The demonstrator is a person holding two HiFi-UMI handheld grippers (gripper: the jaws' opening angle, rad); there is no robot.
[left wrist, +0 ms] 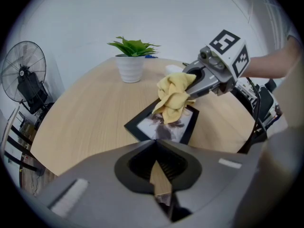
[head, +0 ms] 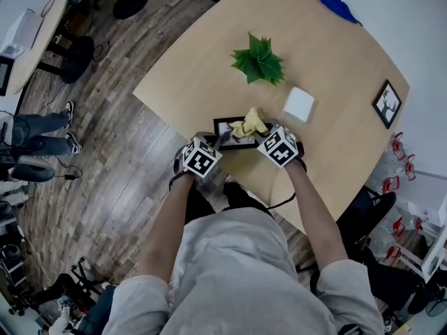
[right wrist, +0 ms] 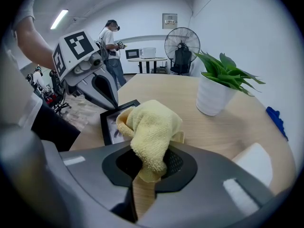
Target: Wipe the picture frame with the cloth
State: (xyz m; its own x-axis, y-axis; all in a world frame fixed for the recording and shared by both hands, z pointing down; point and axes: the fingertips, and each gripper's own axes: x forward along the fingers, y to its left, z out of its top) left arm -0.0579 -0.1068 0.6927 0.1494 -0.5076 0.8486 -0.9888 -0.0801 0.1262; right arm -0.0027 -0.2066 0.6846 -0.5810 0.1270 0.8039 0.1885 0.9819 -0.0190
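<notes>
Cloth, yellow terry, is bunched and clamped between the fingers of the right gripper. A wad bulges out past the fingertips and one fold hangs below them, so fabric rather than plastic meets the glass. Picture frame lies flat on the table, directly under and just ahead of those fingertips, close to the table edge nearest the person. The hanging fold touches the part of the frame farthest from the left fingertips; the photo nearer to them is uncovered. Left gripper: fingers closed, tips together, only a sliver of table showing behind them and nothing visible between. The tips sit at the frame's border on the side opposite the cloth. Cannot tell whether they bear on the border or only rest beside it. Judgement: this placement is for bracing, so the light frame does not slide when the cloth drags across it. Right gripper is pitched down at the frame from the person's right, which presents the wad to the glass. Judgement: wiping step in hand, coverage partial at best. Potted plant and a white block stand well beyond both sets of fingertips, out of the way of any stroke. Risk: a hard stroke toward the left fingers could push the frame over the near edge, or the loose fold could work out of the grip.
</notes>
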